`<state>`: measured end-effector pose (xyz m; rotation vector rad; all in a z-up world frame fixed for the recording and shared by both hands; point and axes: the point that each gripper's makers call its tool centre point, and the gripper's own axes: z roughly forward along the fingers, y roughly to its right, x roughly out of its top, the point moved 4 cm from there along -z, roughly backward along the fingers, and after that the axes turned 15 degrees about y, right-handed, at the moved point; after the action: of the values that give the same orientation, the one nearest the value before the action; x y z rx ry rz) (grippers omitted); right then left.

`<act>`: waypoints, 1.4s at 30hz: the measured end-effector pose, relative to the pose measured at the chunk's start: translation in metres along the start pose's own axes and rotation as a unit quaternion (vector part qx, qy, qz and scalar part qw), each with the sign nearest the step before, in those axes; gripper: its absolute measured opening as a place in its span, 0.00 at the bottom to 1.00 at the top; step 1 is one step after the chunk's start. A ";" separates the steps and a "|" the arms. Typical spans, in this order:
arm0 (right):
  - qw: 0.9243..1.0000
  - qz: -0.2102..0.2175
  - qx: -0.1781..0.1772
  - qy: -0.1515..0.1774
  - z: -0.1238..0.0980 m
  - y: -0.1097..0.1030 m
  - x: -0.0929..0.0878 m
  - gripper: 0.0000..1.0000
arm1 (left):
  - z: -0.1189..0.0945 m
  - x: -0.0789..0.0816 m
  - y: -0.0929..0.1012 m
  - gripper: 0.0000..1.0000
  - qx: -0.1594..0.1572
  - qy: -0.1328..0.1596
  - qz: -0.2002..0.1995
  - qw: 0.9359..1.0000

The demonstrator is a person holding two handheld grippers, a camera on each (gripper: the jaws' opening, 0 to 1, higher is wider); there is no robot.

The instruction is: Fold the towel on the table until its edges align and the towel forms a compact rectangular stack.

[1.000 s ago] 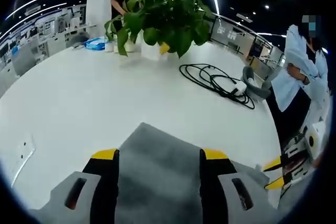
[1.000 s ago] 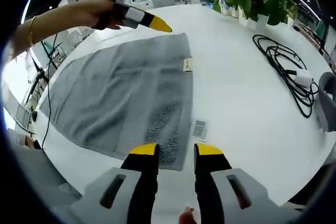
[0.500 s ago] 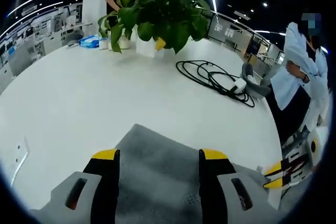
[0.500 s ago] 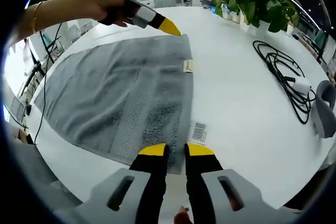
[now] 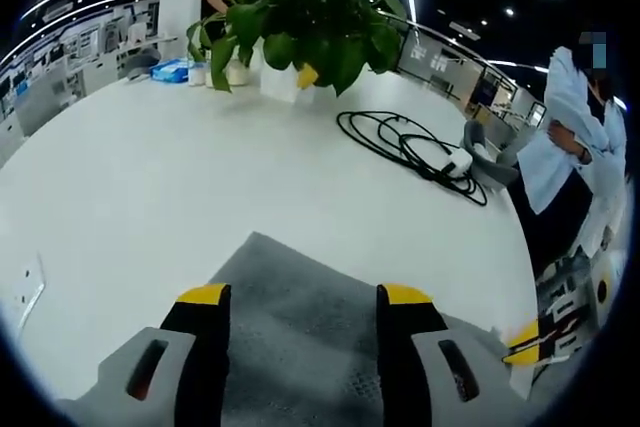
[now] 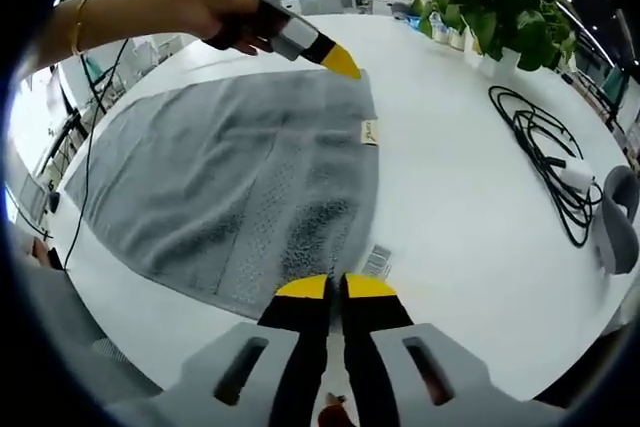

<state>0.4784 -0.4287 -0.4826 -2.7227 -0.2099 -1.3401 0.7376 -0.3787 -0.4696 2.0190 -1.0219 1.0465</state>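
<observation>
A grey towel (image 6: 230,177) lies spread flat on the white table (image 6: 460,197), with a small tag (image 6: 368,131) on its right edge. My right gripper (image 6: 335,287) is at the towel's near right corner, its yellow-tipped jaws shut on that corner. A hand holds my left gripper (image 6: 340,60) just over the towel's far right corner. In the left gripper view that corner of the towel (image 5: 300,287) lies between the wide-open jaws of my left gripper (image 5: 304,294), and my right gripper (image 5: 523,343) shows low at the right.
A potted plant (image 5: 300,27) stands at the table's far side, with a coiled black cable (image 5: 410,147) and white plug to its right. A barcode sticker (image 6: 378,259) lies on the table beside the towel. A person (image 5: 570,157) stands at the table's right edge.
My right gripper's jaws have closed from open to shut at the towel's near corner. The left gripper has stayed open and shifted a little over the far corner.
</observation>
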 end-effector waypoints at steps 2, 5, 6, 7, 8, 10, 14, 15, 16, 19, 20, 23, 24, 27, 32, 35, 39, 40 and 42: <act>1.000 -0.011 0.000 0.003 -0.002 -0.001 0.004 0.01 | -0.001 0.000 0.004 0.59 -0.001 -0.001 -0.012 1.000; 0.999 -0.037 0.007 0.003 -0.003 -0.005 0.008 0.01 | -0.001 0.001 0.007 0.57 -0.002 0.005 -0.028 1.000; 0.999 -0.046 0.009 0.005 -0.003 -0.006 0.010 0.01 | -0.001 0.001 0.008 0.57 -0.002 0.005 -0.029 1.000; 0.999 -0.052 0.009 0.005 -0.002 -0.007 0.011 0.01 | -0.001 0.001 0.007 0.57 -0.002 0.003 -0.030 1.000; 0.998 -0.062 0.012 0.006 -0.001 -0.007 0.012 0.01 | -0.001 0.001 0.007 0.57 -0.002 0.003 -0.031 1.000; 0.997 -0.080 0.017 0.009 -0.001 -0.010 0.017 0.01 | -0.001 0.001 0.007 0.56 -0.002 0.005 -0.036 0.999; 0.993 -0.115 0.027 0.014 -0.001 -0.016 0.024 0.00 | 0.001 0.002 0.005 0.56 -0.001 0.007 -0.051 0.999; 0.992 -0.124 0.030 0.016 0.000 -0.017 0.025 0.00 | 0.002 0.002 0.005 0.56 -0.001 0.007 -0.053 0.999; 0.991 -0.129 0.033 0.017 0.000 -0.019 0.026 0.00 | 0.002 0.002 0.006 0.56 -0.001 0.008 -0.056 0.998; 0.988 -0.146 0.041 0.022 0.000 -0.023 0.030 0.00 | 0.002 0.002 0.007 0.55 -0.001 0.007 -0.061 0.998; 0.987 -0.154 0.045 0.023 0.000 -0.024 0.031 0.00 | 0.002 0.002 0.008 0.55 -0.001 0.007 -0.063 0.998; 0.981 -0.185 0.059 0.028 0.001 -0.028 0.034 0.00 | 0.003 0.002 0.008 0.55 0.000 0.008 -0.070 0.998; 0.978 -0.194 0.063 0.032 0.001 -0.030 0.035 0.00 | 0.003 0.003 0.009 0.55 0.000 0.008 -0.070 0.997; 0.971 -0.223 0.078 0.036 0.001 -0.035 0.037 0.00 | 0.006 0.004 0.008 0.54 0.000 0.008 -0.072 0.997; 0.961 -0.254 0.100 0.036 0.001 -0.044 0.037 0.00 | 0.011 0.003 0.011 0.53 0.004 0.003 -0.078 0.997; 0.952 -0.283 0.112 0.034 0.001 -0.048 0.037 0.00 | 0.014 0.002 0.013 0.53 0.006 -0.002 -0.084 0.996; 0.941 -0.310 0.128 0.036 0.002 -0.053 0.038 0.00 | 0.018 0.000 0.014 0.53 0.017 -0.011 -0.091 0.996; 0.939 -0.315 0.131 0.036 0.002 -0.054 0.038 0.00 | 0.019 0.001 0.014 0.53 0.021 -0.011 -0.092 0.995; 0.931 -0.337 0.140 0.034 0.003 -0.057 0.038 0.00 | 0.022 0.001 0.013 0.53 0.029 -0.016 -0.083 0.996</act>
<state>0.4939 -0.3693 -0.4530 -2.4311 -1.3137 -1.3827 0.7348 -0.4028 -0.4771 2.1334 -0.8316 0.9675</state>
